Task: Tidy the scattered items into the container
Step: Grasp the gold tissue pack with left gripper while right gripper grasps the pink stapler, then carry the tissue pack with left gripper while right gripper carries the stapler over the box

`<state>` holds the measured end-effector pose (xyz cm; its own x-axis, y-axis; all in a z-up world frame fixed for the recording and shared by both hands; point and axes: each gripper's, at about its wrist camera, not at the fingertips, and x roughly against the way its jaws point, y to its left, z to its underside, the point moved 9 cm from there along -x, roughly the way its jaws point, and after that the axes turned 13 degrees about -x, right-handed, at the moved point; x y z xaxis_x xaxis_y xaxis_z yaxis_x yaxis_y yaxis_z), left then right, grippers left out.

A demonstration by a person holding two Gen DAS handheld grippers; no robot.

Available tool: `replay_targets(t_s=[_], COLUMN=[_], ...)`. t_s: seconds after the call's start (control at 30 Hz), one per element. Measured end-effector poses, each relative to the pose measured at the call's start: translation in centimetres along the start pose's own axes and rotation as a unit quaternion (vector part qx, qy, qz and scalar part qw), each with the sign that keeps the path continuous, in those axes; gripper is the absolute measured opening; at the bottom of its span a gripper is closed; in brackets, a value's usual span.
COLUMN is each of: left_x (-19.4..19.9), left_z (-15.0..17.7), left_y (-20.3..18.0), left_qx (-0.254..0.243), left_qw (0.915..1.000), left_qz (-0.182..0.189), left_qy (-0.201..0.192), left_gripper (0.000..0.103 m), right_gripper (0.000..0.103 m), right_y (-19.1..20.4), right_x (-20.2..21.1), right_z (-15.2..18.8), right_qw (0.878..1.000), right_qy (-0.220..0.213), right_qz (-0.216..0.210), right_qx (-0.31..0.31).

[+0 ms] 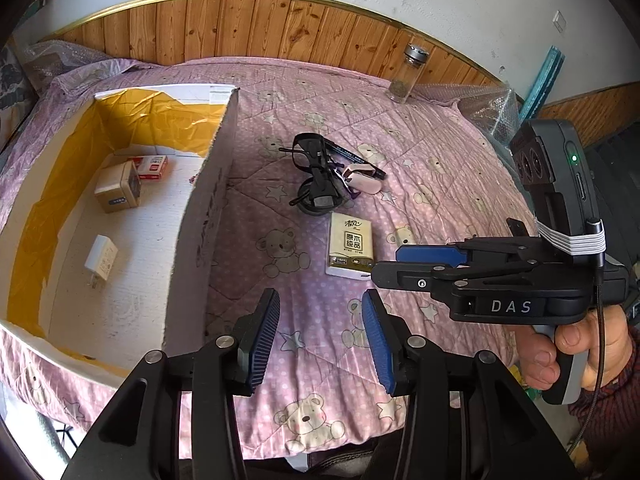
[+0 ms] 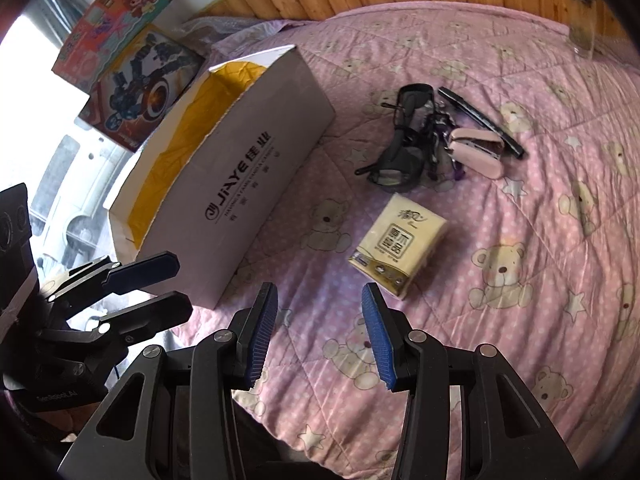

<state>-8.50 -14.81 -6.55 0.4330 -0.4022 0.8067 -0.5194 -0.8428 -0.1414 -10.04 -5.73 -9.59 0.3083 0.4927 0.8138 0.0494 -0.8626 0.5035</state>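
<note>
Both grippers are hovering empty, the right gripper (image 2: pixel 319 332) and left gripper (image 1: pixel 320 338) spread wide. The tissue pack (image 2: pixel 399 245) is lying just beside the cardboard box (image 2: pixel 240 184); I'd be squaring up across its narrow sides.

Right wrist view: the box (image 2: pixel 224 184) wall hides its contents; the glass jar (image 2: pixel 582 20) is cut off by the frame's upper edge. The black tangle (image 1: pixel 316 176) beside the pink case (image 1: pixel 364 180) cannot be resolved into separate items. Small print on the tissue pack (image 1: pixel 351 246) is illegible.
</note>
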Motion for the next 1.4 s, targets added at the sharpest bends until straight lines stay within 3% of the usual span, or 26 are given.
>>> replay_targets(t_s=[0.37, 0.73, 1.17, 1.23, 1.27, 1.3, 1.4], left_x=[-6.7, -12.5, -17.5, -17.4, -17.4, -17.2, -16.7], left_z=[-1.4, -3.2, -3.4, -3.4, -3.3, -3.3, -2.9], left_y=[-2.8, -2.1, -1.9, -1.8, -1.8, -1.7, -1.1], left_qx=[-0.001, -0.006, -0.025, -0.037, -0.042, -0.045, -0.045], left_qw=[0.9988, 0.9991, 0.9977, 0.9979, 0.9978, 0.9979, 0.9982], left_qz=[0.041, 0.015, -0.001, -0.007, -0.008, -0.007, -0.009], left_qy=[0.026, 0.039, 0.062, 0.053, 0.05, 0.046, 0.039], left_gripper=[0.058, 0.062, 0.062, 0.062, 0.061, 0.054, 0.052], right_gripper=[0.047, 0.05, 0.05, 0.048, 0.04, 0.034, 0.025], right_y=[-5.9, -9.3, -13.8, -13.8, -13.6, -13.2, -11.2], right_x=[0.2, -0.1, -6.0, -6.4, -6.4, -6.3, -6.3], right_z=[-2.5, -8.8, -14.1, -14.2, -14.1, -14.0, -12.5], right_qw=[0.996, 0.993, 0.991, 0.991, 0.99, 0.99, 0.994], right_qy=[-0.031, -0.061, -0.05, -0.051, -0.054, -0.053, -0.042], right_qz=[-0.013, 0.002, -0.006, -0.018, -0.024, -0.03, -0.031], right_qx=[-0.086, -0.097, -0.124, -0.126, -0.126, -0.124, -0.099])
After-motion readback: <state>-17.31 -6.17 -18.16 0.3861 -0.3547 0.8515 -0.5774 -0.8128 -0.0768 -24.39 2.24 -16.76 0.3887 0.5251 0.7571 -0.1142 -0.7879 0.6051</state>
